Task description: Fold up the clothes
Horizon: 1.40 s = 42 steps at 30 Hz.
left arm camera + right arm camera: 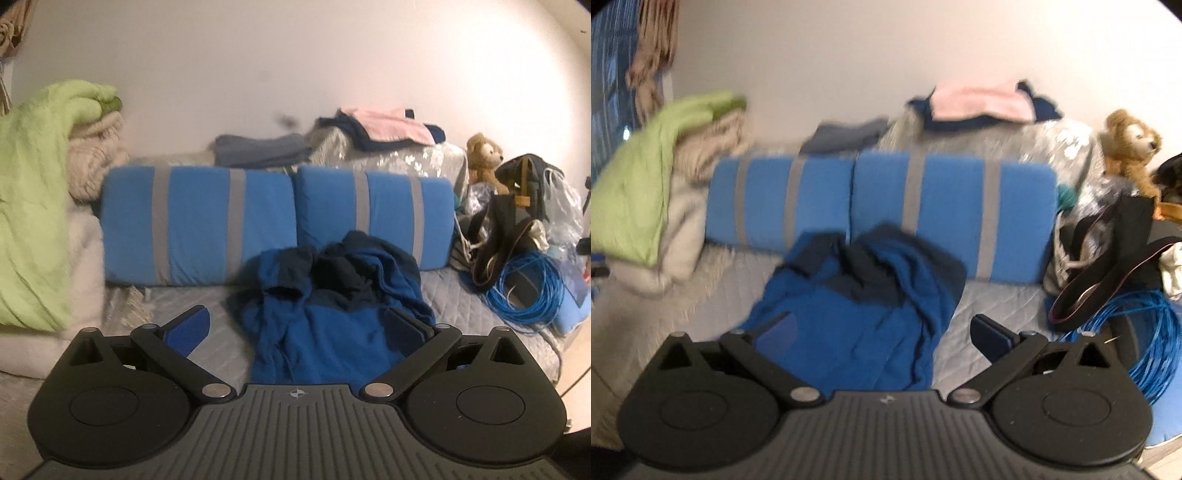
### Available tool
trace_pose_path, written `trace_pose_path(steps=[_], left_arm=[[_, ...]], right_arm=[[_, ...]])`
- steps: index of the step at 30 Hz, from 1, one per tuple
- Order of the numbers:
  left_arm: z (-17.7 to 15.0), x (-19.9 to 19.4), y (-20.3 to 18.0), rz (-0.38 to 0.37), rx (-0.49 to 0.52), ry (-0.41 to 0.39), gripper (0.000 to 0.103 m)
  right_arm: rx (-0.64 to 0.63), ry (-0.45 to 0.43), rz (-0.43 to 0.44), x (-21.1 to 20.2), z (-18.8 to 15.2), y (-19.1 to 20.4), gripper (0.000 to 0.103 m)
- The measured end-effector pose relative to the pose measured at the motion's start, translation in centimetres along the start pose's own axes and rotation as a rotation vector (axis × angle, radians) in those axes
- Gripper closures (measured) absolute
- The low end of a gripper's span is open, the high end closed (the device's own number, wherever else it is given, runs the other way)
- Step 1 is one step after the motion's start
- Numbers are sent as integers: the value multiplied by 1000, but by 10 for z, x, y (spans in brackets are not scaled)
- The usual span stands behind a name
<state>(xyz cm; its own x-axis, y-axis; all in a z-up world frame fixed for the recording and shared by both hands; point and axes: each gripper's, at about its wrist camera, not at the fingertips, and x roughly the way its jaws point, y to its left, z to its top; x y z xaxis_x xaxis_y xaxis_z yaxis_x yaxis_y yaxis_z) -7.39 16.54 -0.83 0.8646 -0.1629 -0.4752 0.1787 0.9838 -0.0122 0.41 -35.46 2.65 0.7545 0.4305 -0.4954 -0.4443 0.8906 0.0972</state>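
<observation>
A crumpled blue fleece garment [332,314] is approached by 2 released grippers, left gripper [295,325] and right gripper [882,332], an edge grasp being needed.

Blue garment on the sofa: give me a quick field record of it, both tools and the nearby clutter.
garment: blue garment crumpled, unfolded, on the grey sofa cover
behind it: two blue cushions with grey stripes
left tool: open, holding nothing
right tool: open, holding nothing
right-side clutter: blue cable coil, black bag, teddy bear
left-side clutter: green blanket
folded stack: pink and navy items on the backrest
</observation>
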Motion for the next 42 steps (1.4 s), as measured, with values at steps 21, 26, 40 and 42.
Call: trace_pose_path(steps=[21, 26, 40, 42], left_arm=[[-95, 66, 78, -97, -296, 174, 1], [-139, 92, 82, -134, -352, 256, 1], [-184, 120, 58, -268, -398, 313, 11], [-184, 121, 53, -270, -396, 312, 11]], right_arm=[[135, 102, 110, 37, -76, -45, 0], [169, 131, 106, 65, -113, -45, 0], [212, 322, 281, 120, -184, -33, 3], [205, 339, 298, 126, -190, -27, 5]])
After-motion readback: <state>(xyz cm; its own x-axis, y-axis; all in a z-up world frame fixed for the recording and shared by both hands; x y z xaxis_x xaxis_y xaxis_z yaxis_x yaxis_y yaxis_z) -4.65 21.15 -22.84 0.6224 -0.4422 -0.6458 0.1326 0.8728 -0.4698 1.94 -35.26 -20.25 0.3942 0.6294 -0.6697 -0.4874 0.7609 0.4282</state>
